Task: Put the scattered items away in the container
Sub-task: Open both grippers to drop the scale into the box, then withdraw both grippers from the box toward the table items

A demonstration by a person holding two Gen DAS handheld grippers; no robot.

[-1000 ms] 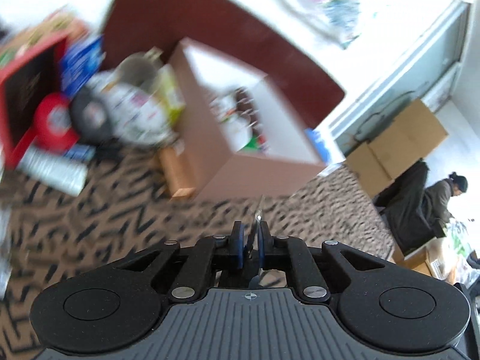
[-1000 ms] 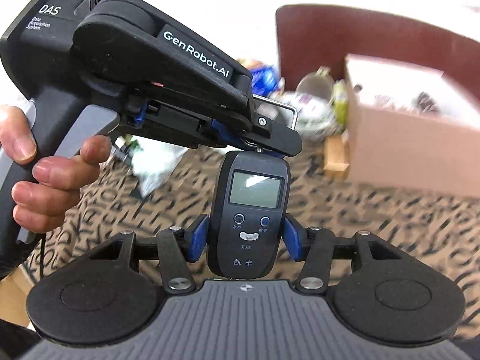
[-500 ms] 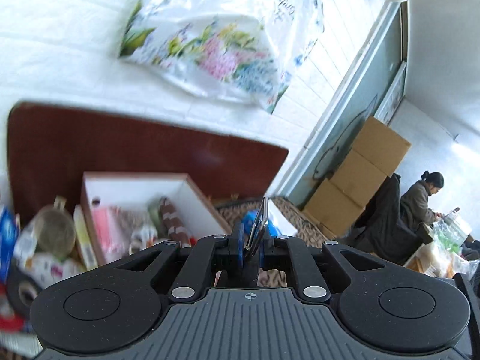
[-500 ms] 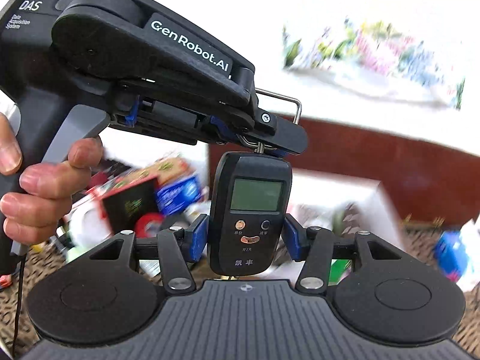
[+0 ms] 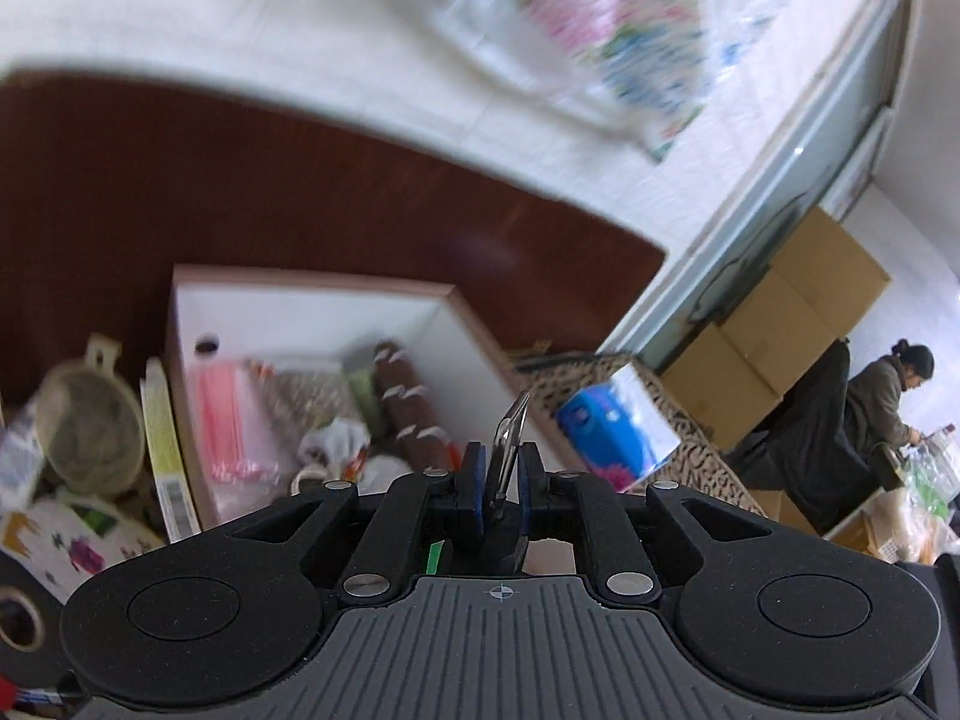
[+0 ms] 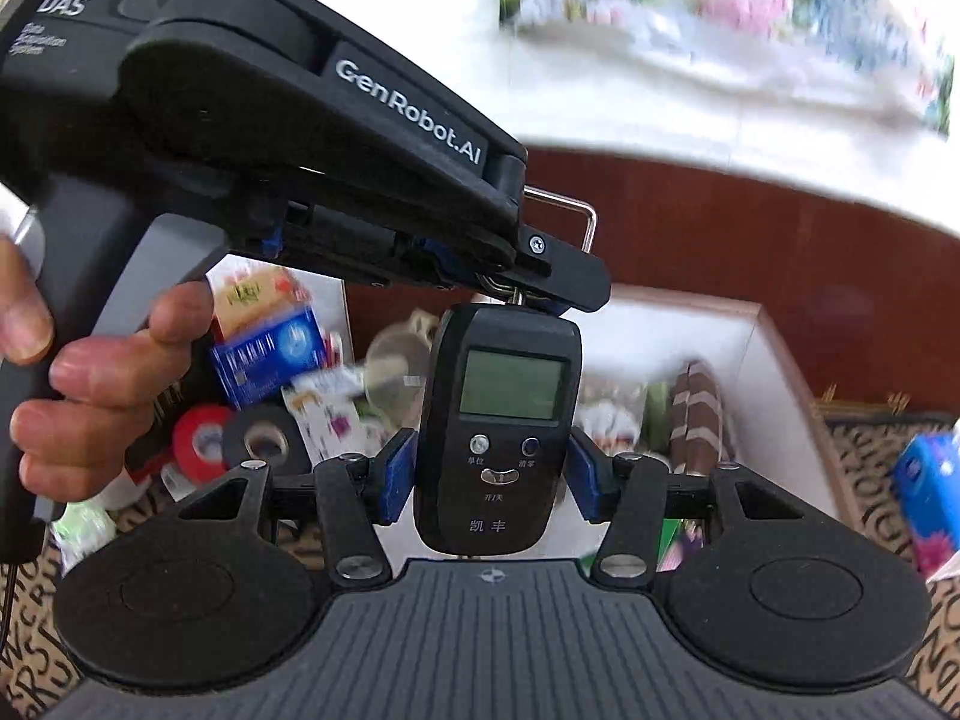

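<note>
A black digital hanging scale (image 6: 501,426) with a grey screen hangs between both grippers. My left gripper (image 5: 501,489) is shut on the scale's metal handle loop (image 5: 509,444); the left gripper body (image 6: 300,138) shows in the right wrist view. My right gripper (image 6: 492,474) has its blue pads (image 6: 397,477) at the scale's two sides. The container is a brown box with white inner walls (image 5: 312,324), also in the right wrist view (image 6: 720,348). It holds several items, among them a brown striped roll (image 5: 408,408).
Left of the box lie a strainer (image 5: 90,420), a blue packet (image 6: 270,354), a red tape roll (image 6: 201,435) and a black tape roll (image 6: 264,438). A blue tissue pack (image 5: 612,426) sits right of the box. A person (image 5: 888,408) stands far right by cardboard boxes.
Both grippers and the scale have tilted down and moved closer to the box, so its inside shows larger. The grips on the scale are unchanged.
</note>
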